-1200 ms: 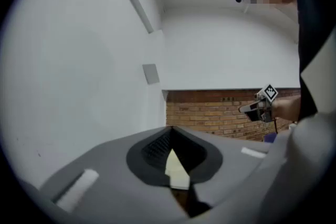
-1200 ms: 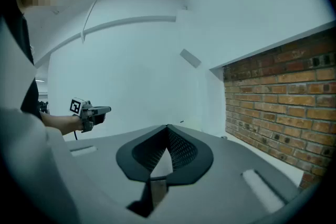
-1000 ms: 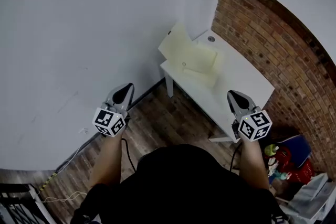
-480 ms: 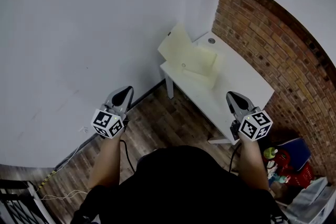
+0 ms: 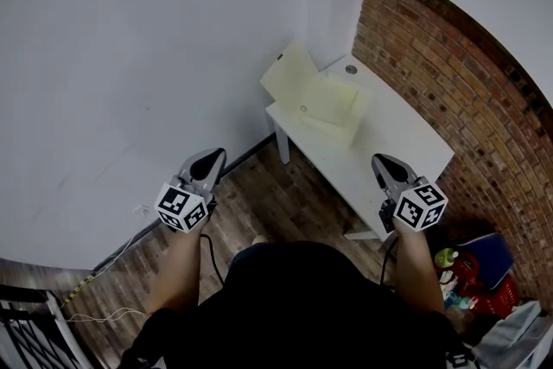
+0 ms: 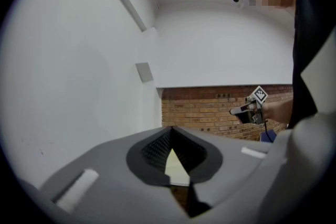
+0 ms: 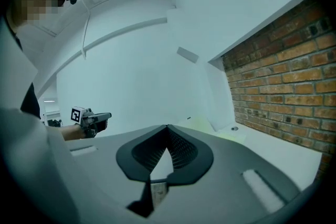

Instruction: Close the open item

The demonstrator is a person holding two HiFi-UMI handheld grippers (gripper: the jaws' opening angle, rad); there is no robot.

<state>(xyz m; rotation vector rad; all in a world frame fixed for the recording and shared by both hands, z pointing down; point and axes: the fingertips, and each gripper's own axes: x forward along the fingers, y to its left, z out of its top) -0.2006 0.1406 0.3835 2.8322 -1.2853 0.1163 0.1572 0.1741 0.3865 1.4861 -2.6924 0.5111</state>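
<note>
Evidently neither tool has work yet. The left tool (image 5: 212,156) has its jaws brought together until the tips meet, with only a sliver of daylight behind them and nothing caught between. The right tool (image 5: 383,161) is pinched to the same point and is just as empty. I take it they are closed simply because there is nothing within reach to take hold of. The person carries them side by side, well apart, out in front of the body and over the wooden floor (image 5: 268,203), which reads as a carrying posture rather than a reaching one. The thing to be closed lies well beyond them. It is a pale yellow item (image 5: 335,104), flat and box-like, though I cannot tell exactly what it is. It sits on the far end of the white table (image 5: 406,143), tucked into the corner where the white wall (image 5: 130,56) meets the brick wall (image 5: 449,73). Its flap (image 5: 289,69) stands tilted back towards the white wall, apparently resting against it, which would explain why it stays open unaided. To my eye the closing has not begun. The tools must first be brought to the table, and the flap then tipped forward onto its base.
</note>
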